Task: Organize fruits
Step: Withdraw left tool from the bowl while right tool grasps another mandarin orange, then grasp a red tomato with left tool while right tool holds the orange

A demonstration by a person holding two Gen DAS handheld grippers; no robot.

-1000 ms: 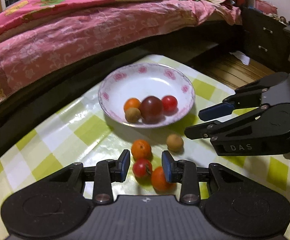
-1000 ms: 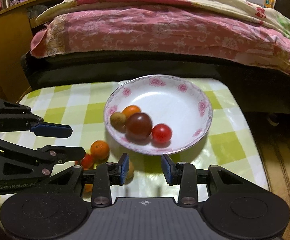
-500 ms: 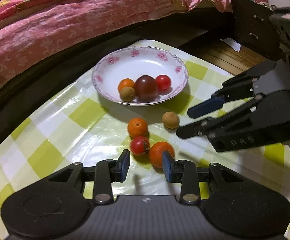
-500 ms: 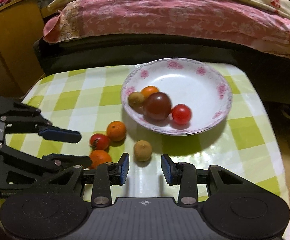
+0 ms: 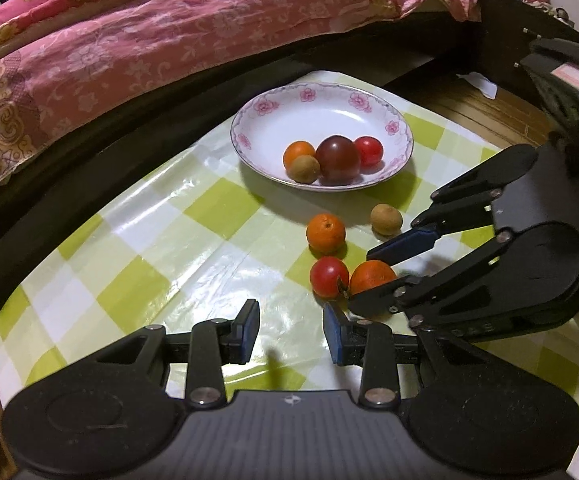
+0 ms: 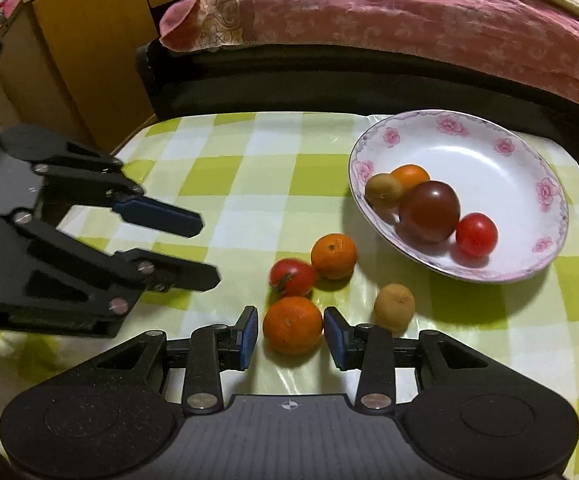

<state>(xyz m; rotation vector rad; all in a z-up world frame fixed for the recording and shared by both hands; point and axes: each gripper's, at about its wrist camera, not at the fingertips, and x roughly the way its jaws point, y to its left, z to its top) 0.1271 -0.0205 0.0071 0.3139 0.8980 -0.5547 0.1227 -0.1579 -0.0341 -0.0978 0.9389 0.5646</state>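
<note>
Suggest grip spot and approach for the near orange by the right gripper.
Grip the near orange across its widest middle, coming from the table's near edge as the right gripper, jaws just opening, already frames it. It's round, so any diameter works, but the tomato crowds its far side; the pads' sides look clear.

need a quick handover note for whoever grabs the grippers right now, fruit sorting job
Right gripper: open, jaws just widened, either side of the nearest orange, pads not pressing yet.
Left gripper: open, empty, over bare cloth.
Plate: holds four fruits: orange, brown fruit, dark tomato, red tomato.
Left on the tablecloth: nearest orange, second orange, red tomato, brown fruit.
To do: close on the nearest orange, carry it to the plate, then the other three.
</note>
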